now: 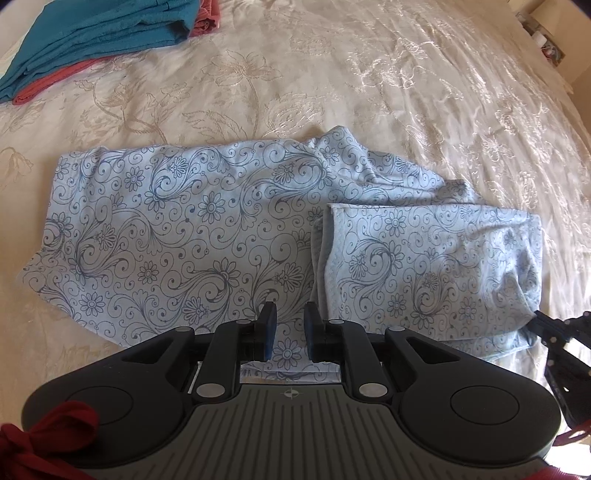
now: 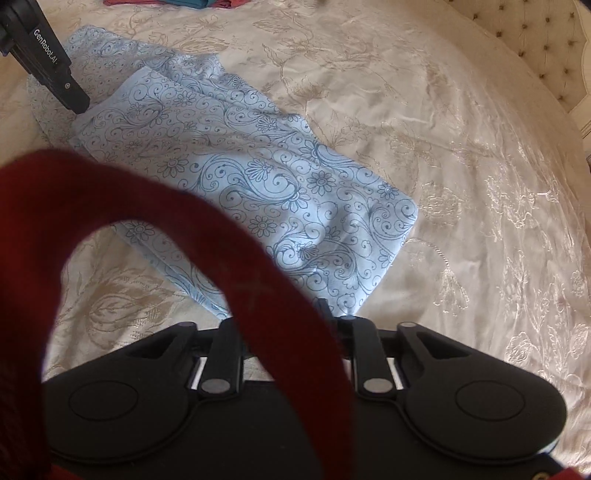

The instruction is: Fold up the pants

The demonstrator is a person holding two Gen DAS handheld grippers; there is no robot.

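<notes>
Light blue pants [image 1: 184, 229] with a dark floral print lie flat on the bed, their leg end folded back over the right part [image 1: 424, 258]. My left gripper [image 1: 290, 332] hovers over their near edge, jaws apart, with printed cloth showing in the gap and nothing pinched. In the right wrist view the pants [image 2: 295, 192] run from the near centre to the far left, where the left gripper [image 2: 79, 105] points down at them. My right gripper [image 2: 321, 308] sits at the pants' near corner, mostly hidden by a red strap [image 2: 221, 221]. Its narrow tip [image 1: 537, 317] meets that folded corner.
Folded teal and red clothes [image 1: 103, 33] are stacked at the far left of the cream embroidered bedspread [image 1: 332, 74]. A tufted headboard [image 2: 535, 44] bounds the bed at the far right. Red cloth [image 1: 48, 435] hangs by the left gripper's body.
</notes>
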